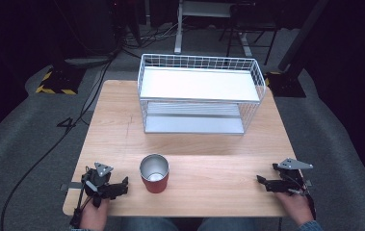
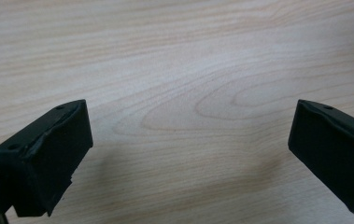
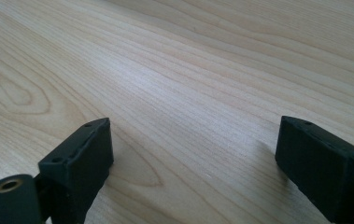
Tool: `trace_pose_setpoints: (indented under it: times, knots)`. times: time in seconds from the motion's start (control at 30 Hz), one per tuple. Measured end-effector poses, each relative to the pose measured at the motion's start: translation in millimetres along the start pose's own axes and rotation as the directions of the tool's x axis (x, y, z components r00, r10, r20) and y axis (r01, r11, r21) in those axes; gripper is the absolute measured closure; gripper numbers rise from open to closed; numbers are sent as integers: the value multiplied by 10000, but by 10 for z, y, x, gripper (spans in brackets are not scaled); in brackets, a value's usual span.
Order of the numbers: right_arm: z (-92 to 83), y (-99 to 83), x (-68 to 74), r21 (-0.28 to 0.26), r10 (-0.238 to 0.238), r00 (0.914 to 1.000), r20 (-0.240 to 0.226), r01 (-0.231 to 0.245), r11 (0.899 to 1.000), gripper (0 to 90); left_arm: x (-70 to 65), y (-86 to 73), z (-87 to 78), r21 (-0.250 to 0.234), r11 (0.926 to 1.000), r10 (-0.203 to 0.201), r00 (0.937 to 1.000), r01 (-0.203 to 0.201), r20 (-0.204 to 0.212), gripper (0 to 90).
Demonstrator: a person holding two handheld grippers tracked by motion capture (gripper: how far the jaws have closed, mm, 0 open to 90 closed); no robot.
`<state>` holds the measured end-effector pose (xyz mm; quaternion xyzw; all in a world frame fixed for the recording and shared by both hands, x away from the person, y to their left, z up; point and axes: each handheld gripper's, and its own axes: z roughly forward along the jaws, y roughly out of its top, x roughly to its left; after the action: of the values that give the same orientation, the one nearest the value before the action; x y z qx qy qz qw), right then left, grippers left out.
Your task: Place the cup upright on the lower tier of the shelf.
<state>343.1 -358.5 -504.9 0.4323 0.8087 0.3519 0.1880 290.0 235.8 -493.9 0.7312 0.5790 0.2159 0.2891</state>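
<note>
Red tumbler with a bare metal rim and lining stands upright on the wooden table, near the front edge and left of the middle. Its long axis runs straight up and its open mouth faces the ceiling; the steel inside looks empty. Toward the back edge of the table sits a white wire rack with two tiers: a white upper shelf and a ribbed grey lower shelf, both bare. The left gripper, held in a hand at the front left corner, lies just left of the tumbler without touching it, tips pointing right toward it. In the left gripper view its jaws stand wide apart with only wood grain between them. The right gripper, held near the front right corner, points left, well apart from the tumbler. Its jaws are likewise spread wide over bare wood.
</note>
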Motion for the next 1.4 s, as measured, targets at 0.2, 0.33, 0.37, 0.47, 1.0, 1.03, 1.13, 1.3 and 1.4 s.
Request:
trace_pose_setpoints:
  times: [0.2, 0.33, 0.37, 0.47, 1.0, 1.03, 1.13, 1.3, 1.4]
  knots:
    - [1, 0, -1, -7, 7, 10000, -1, -7, 10000, 115, -19, 36, -212, -979, 9952, -44, 9985, 98, 546, 1]
    - [4, 2, -1, -20, 0, 10000, -8, 0, 10000, 115, -65, 26, -315, -1429, 9897, 66, 9966, 53, 825, 0]
    - [4, 3, -1, -17, -2, 10000, -7, 2, 10000, 115, -77, 23, -339, -1549, 9879, 119, 9960, 19, 881, 0]
    - [4, 2, -2, -13, -18, 10000, -12, 18, 10000, 115, -117, 20, -423, -1910, 9815, 367, 9919, -129, 1217, 0]
    - [4, 2, -1, -11, -23, 10000, -14, 23, 10000, 115, -400, -6, -673, -3213, 9426, 1747, 9541, -907, 2431, 0]
    - [4, 2, -1, -10, -26, 10000, -16, 26, 10000, 115, -432, -10, -674, -3250, 9421, 1720, 9507, -822, 2580, 0]
    - [3, 2, 1, -34, -55, 10000, -76, 54, 10000, 122, -470, -3, -660, -3251, 9427, 1701, 9461, -748, 2756, 0]
    - [3, 1, 3, -33, -78, 9999, -102, 78, 10000, 123, -534, 0, -641, -3334, 9390, 1876, 9381, -843, 2911, 43]
    - [2, 1, 4, -30, -93, 9999, -123, 93, 10000, 125, -579, 5, -605, -3185, 9411, 2063, 9388, -1133, 2757, 102]
